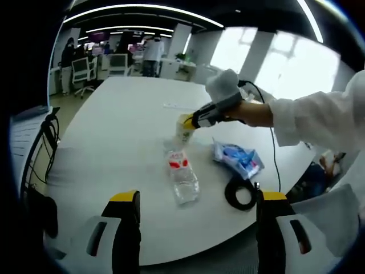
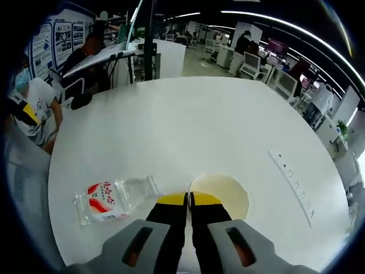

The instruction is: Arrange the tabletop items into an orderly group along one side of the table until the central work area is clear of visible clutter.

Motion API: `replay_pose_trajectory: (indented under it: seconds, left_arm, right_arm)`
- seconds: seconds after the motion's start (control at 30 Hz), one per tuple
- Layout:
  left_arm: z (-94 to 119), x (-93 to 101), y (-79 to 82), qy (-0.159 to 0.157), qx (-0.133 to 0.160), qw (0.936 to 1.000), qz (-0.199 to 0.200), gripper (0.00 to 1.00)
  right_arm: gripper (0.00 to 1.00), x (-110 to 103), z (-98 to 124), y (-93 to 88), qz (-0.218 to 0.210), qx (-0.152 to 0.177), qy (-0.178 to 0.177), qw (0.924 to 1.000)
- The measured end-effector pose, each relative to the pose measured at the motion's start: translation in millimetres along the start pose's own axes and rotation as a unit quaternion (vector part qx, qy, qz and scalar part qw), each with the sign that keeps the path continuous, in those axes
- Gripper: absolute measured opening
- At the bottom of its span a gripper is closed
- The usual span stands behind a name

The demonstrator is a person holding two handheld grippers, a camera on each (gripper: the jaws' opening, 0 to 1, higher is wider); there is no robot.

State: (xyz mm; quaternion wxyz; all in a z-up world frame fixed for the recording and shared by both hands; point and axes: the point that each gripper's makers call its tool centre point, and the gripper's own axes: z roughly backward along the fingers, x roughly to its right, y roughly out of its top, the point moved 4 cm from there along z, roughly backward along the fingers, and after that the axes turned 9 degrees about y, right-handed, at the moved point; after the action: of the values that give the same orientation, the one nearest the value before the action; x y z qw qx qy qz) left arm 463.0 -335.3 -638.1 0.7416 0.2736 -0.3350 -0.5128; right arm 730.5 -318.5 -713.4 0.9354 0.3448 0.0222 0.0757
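Note:
A clear plastic bottle (image 1: 182,171) with a red label lies on its side on the white round table (image 1: 114,137). Just behind it stands a pale yellow cup (image 1: 183,130). My right gripper (image 1: 198,120) comes in from the right, held by a white-sleeved arm, and is shut on the cup's rim. In the right gripper view the jaws (image 2: 188,200) pinch the near rim of the cup (image 2: 225,191), with the bottle (image 2: 111,200) to its left. My left gripper (image 1: 197,200) hangs open over the table's near edge, holding nothing.
A blue and white packet (image 1: 236,158) and a black coiled cable (image 1: 240,194) lie to the right of the bottle. A white power strip (image 2: 291,178) rests farther out on the table. Office chairs, desks and people surround the table.

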Motion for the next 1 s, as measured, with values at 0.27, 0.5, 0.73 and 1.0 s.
replay_pose_trajectory:
  seconds: [0.27, 0.5, 0.73, 1.0]
  left_arm:
    - [-1, -1.7, -0.2, 0.003, 0.0, 1.0, -0.001, 0.79]
    - [-2, -2.2, -1.2, 0.001, -0.002, 1.0, -0.001, 0.8]
    - [-2, -2.7, -1.7, 0.004, -0.002, 1.0, 0.002, 0.81]
    - [-3, -0.8, -3.0, 0.005, -0.006, 1.0, -0.004, 0.81]
  right_arm:
    - [0.02, 5, 0, 0.2, -0.034, 0.018, 0.002, 0.9993]
    - [0.08, 7, 3, 3.9, -0.04, 0.03, 0.001, 0.9987]
    - [0.14, 4, 7, 3.2, -0.024, 0.034, 0.006, 0.9991]
    - [0.19, 4, 19, 2.7, -0.021, 0.039, 0.008, 0.999]
